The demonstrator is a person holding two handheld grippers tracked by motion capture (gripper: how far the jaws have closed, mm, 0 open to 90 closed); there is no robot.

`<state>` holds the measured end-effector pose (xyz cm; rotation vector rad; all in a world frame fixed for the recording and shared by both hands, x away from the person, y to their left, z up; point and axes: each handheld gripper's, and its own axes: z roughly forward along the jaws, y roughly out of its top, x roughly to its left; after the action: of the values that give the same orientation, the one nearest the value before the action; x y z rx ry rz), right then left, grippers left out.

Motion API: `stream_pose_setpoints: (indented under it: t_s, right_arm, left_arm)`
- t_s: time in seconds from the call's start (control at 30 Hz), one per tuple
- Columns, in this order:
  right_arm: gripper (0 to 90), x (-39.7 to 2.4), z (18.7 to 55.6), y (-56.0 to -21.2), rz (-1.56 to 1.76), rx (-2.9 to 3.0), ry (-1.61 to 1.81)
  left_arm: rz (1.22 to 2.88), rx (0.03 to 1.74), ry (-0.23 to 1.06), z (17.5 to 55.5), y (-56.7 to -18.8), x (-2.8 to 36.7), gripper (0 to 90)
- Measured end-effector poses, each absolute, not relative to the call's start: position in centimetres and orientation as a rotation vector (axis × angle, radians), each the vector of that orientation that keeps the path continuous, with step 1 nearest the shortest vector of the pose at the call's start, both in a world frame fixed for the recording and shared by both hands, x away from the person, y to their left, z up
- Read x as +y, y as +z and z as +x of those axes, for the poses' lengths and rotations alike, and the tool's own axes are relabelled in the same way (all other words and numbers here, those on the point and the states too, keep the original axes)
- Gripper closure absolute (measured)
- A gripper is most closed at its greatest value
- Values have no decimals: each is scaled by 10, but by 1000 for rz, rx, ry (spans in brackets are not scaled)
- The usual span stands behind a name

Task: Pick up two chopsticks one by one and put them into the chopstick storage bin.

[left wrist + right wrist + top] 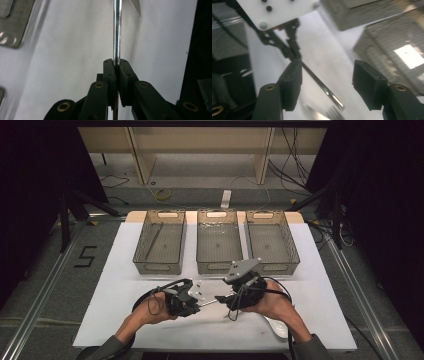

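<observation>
The knife (117, 32) lay level above the white table (125, 285), at six o'clock from the middle basket (219, 242). The left gripper (116, 62) was clamped tight on its handle, the blade pointing toward three o'clock. The right gripper (325, 82) stood with jaws wide apart around the knife, pads off it.

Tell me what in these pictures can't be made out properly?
- Utensil in the left claw: the left gripper view's top edge cuts off its far end, so what kind it is stays unclear.
- Fork: blurred and cut by the bottom edge in the right gripper view.
- White object on the table: the right hand covers part of it in the high view.
- Contents of the three bins: too small and dim in the high view.
</observation>
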<state>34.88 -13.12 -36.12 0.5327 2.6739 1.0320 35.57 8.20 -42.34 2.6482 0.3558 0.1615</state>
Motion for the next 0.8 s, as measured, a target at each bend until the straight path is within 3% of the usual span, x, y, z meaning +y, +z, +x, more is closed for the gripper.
stream_pose_setpoints:
  t_s: [0.37,0.8]
  right_arm:
    - [345,-158,345,-363,708,2481,1137]
    - [300,-206,337,-405,963,2383,1223]
  left_arm:
    - [2566,603,166,371,-410,104,850]
    - [2425,819,171,389,-394,134,850]
